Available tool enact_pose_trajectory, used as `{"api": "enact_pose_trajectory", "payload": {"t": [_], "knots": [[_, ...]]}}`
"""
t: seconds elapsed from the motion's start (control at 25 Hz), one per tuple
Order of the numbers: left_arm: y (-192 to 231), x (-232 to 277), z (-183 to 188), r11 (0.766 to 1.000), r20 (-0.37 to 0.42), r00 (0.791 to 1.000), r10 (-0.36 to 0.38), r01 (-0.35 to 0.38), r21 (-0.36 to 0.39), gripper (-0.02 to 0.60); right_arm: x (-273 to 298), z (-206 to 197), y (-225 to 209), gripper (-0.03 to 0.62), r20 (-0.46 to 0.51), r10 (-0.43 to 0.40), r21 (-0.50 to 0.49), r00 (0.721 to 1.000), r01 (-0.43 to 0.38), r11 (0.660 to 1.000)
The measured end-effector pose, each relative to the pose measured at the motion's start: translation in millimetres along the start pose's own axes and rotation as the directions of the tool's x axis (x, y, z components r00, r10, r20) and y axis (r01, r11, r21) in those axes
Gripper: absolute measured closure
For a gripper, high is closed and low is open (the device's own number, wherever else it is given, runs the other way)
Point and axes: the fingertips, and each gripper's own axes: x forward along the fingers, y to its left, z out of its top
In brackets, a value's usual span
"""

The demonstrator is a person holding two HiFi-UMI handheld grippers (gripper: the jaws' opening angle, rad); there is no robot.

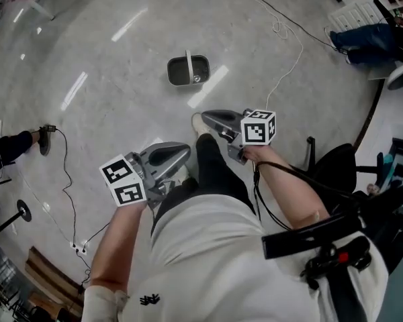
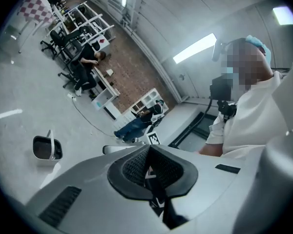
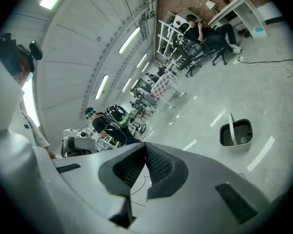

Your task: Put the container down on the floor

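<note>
The container (image 1: 188,70), a grey basket with an upright white handle, stands on the pale floor a little ahead of me. It also shows small in the left gripper view, where the container (image 2: 47,148) is low at the left, and in the right gripper view, where the container (image 3: 236,132) is at the right. Neither gripper touches it. My left gripper (image 1: 183,152) is held near my waist, jaws together and nothing between them. My right gripper (image 1: 205,117) sits higher, short of the basket, also shut and holding nothing.
A white cable (image 1: 285,29) loops across the floor beyond the basket. A seated person's legs (image 1: 366,42) and a white shelf (image 1: 359,9) are at the far right. A black chair (image 1: 339,166) stands close on my right. A black cable (image 1: 66,173) and a power strip (image 1: 78,248) lie at the left.
</note>
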Motion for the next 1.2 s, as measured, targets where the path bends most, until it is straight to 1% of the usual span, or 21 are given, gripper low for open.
{"api": "enact_pose_trajectory", "payload": {"t": [0.08,0.2,0.28,0.44,0.52,0.68,0.84,1.2], "knots": [[-17.5,-15.3,3.3,1.000,0.026,1.000,-0.002,0.002,-0.005,0.571,0.8,-2.8,36.7,0.577,-0.003,0.021,-0.036,1.000,-0.022,0.999],[-42.9,-36.0,15.8,1.000,0.106,0.994,-0.010,0.011,-0.015,0.571,2.7,-5.8,84.5,0.577,-0.026,0.044,-0.112,0.999,-0.046,0.993],[-61.1,-45.0,18.9,1.000,0.134,0.991,-0.011,0.011,-0.002,0.571,-1.6,-9.1,112.7,0.579,-0.030,0.053,-0.150,0.998,-0.057,0.987],[-81.9,-50.0,15.6,0.998,0.110,0.994,0.015,-0.022,0.057,0.571,-10.0,-9.8,154.9,0.578,-0.034,0.071,-0.228,0.997,-0.077,0.971],[-89.1,-55.6,12.5,0.997,0.109,0.994,0.022,-0.030,0.074,0.571,-9.7,-15.6,171.1,0.579,-0.051,0.071,-0.275,0.996,-0.082,0.958],[-99.0,-65.5,10.9,0.996,0.127,0.992,0.022,-0.032,0.081,0.571,-8.9,-26.7,193.7,0.579,-0.082,0.069,-0.333,0.994,-0.093,0.938],[-103.2,-73.4,2.6,0.996,0.125,0.992,0.028,-0.039,0.082,0.571,-8.6,-36.8,209.3,0.579,-0.091,0.086,-0.340,0.992,-0.112,0.934],[-94.1,-88.7,-5.4,0.996,0.109,0.993,0.038,-0.046,0.076,0.571,3.9,-46.3,221.0,0.579,-0.097,0.094,-0.347,0.991,-0.122,0.930]]}}
